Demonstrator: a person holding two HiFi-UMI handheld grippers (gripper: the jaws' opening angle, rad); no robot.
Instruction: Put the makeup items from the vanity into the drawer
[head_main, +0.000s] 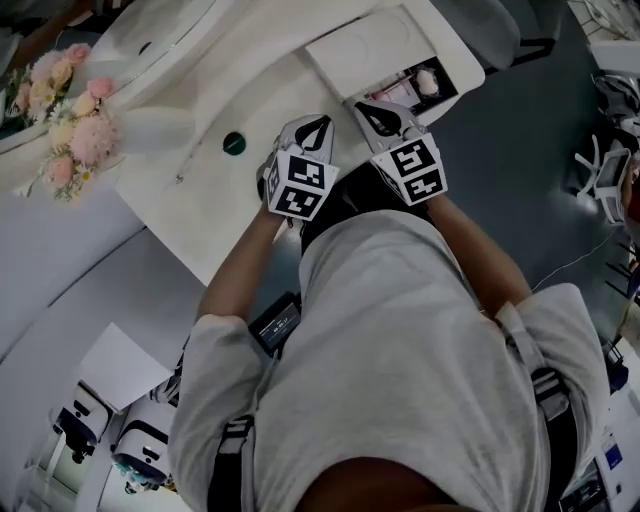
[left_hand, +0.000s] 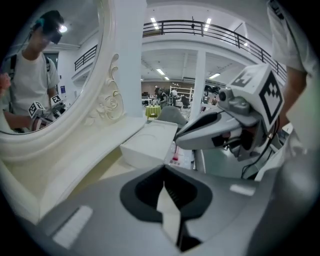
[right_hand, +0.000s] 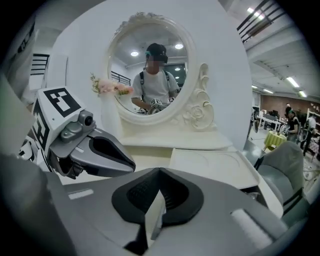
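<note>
A bunch of pink flowers (head_main: 72, 120) stands far off to the left of my left jaws. Nearer, just left of my left gripper (head_main: 316, 128), a small dark green round item (head_main: 234, 143) lies on the white desk (head_main: 200, 210). I take it for a makeup piece not yet put away. My left jaws are pressed together with nothing between them. My right gripper (head_main: 378, 115) hangs close beside the left, and its jaws are also together and empty. Ahead and to the right of my right jaws the drawer (head_main: 466, 78) is open, with pink things lying in it. I judge I am between drops. The next move calls for parting one pair of jaws, swinging it left over the green item and closing on it squarely, since it looks low and flat.
</note>
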